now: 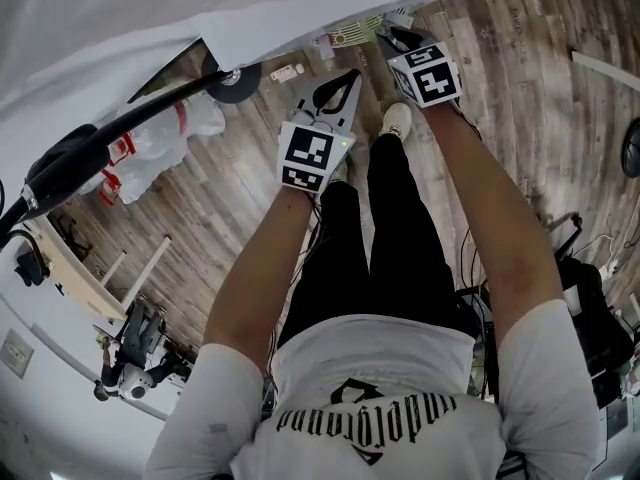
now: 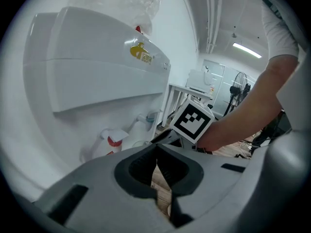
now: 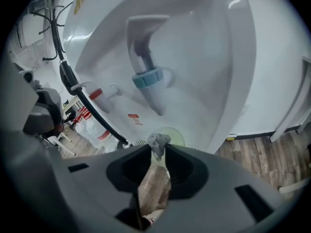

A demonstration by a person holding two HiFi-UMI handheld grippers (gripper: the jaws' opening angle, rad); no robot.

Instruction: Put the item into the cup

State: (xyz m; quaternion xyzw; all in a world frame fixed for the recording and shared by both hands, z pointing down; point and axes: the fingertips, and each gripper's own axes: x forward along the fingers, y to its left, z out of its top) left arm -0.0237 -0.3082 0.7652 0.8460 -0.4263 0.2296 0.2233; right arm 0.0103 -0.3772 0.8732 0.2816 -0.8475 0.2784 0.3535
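Note:
A small crumpled grey item (image 3: 158,142) sits pinched between the tips of my right gripper (image 3: 156,148), which is shut on it. Just beyond the tips is the pale green rim of a cup (image 3: 175,136), standing under the white water dispenser's blue-ringed tap (image 3: 148,76). In the head view the right gripper (image 1: 388,32) reaches in at the dispenser's foot. My left gripper (image 1: 350,76) hangs a little nearer and to the left. Its jaws meet at the tips with nothing between them, and the left gripper view (image 2: 156,152) shows the same.
The white dispenser body (image 2: 97,72) fills the space ahead. A spray bottle (image 2: 111,142) stands at its base. A black hose (image 3: 73,86) runs down to a small wheel (image 1: 237,83). White bags with red print (image 1: 165,133) lie on the wooden floor at left. The person's shoe (image 1: 397,120) is below the grippers.

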